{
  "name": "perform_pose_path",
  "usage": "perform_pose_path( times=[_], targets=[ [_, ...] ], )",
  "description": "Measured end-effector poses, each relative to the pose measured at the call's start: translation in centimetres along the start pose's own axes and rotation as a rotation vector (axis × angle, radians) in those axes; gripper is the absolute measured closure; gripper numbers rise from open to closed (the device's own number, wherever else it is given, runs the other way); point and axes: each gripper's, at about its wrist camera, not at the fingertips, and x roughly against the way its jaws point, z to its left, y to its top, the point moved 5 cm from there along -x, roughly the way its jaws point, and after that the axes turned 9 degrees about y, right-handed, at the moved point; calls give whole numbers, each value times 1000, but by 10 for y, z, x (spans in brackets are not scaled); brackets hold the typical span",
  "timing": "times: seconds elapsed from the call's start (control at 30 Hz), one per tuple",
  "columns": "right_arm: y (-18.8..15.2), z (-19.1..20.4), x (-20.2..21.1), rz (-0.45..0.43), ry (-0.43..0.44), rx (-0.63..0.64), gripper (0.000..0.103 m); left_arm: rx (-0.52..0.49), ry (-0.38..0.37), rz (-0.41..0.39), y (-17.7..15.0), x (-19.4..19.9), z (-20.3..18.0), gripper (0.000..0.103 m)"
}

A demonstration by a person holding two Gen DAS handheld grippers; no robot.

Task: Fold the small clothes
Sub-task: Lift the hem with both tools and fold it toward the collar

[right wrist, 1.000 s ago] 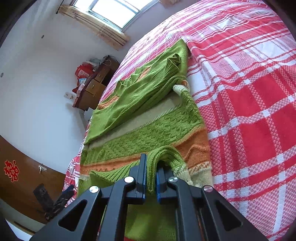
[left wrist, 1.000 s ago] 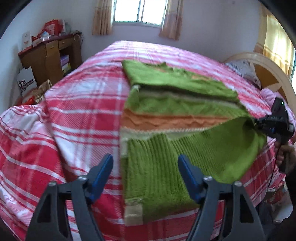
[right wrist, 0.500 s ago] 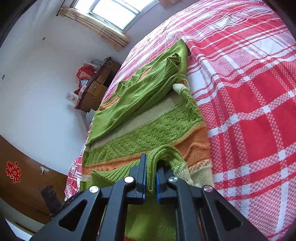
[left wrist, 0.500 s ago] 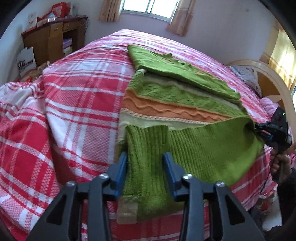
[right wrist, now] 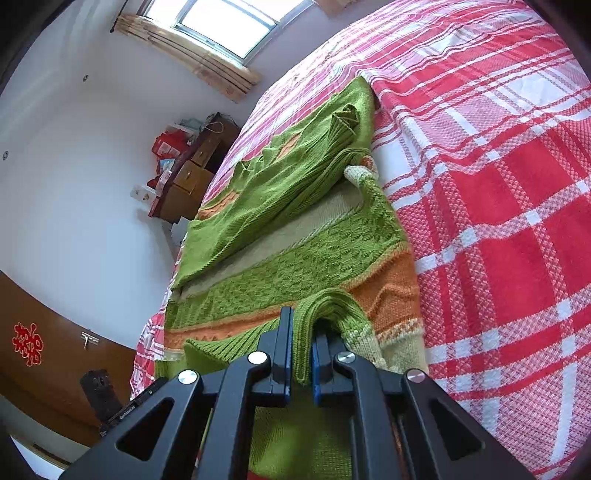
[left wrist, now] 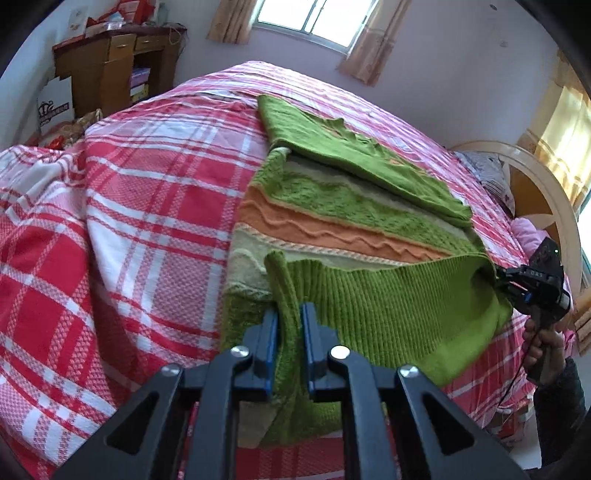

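Observation:
A small knitted sweater (left wrist: 343, 206), green with orange and cream stripes, lies on the red plaid bed (left wrist: 147, 206); its sleeves are folded over the top. My left gripper (left wrist: 289, 325) is shut on the ribbed green hem at the sweater's left corner. My right gripper (right wrist: 301, 354) is shut on the hem's other corner, and it also shows in the left wrist view (left wrist: 532, 288) at the right. The hem hangs lifted between both grippers, a little above the bed. The sweater body shows in the right wrist view (right wrist: 295, 236).
A wooden dresser (left wrist: 107, 66) with clutter stands past the bed's far left corner. A curved headboard (left wrist: 543, 184) and pillow are at the right. A window (left wrist: 314, 18) is in the far wall. A brown door (right wrist: 55, 354) shows in the right wrist view.
My left gripper moved forward over the hem's left corner and shut on it. My right gripper stayed shut on its corner, hardly moving.

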Motion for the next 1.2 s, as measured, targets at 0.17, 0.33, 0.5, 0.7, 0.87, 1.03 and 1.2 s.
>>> perform_pose_path(
  times=[0.17,0.33,0.5,0.7,0.87,1.03,1.2],
  targets=[
    [13,21,30,-48,171,-22,90,-35,61,-16,-2,-3,-5,90],
    [18,32,57,-82,131,49,58,-18,53,-5,-1,-5,-2,90],
    [24,25,97,-266,132,62,28,-35,64,-8,-1,-4,-5,89],
    [11,42,50,-78,-61,321,28,-27,33,-7,-1,-5,-10,64],
    [7,37,-7,69,-215,484,28,-61,63,-34,-2,-7,-16,63],
    [-7,32,-30,118,-324,613,71,-50,53,-52,-3,-5,-12,90],
    [-6,37,-4,68,-290,534,94,-60,60,-106,6,9,-18,92]
  ],
)
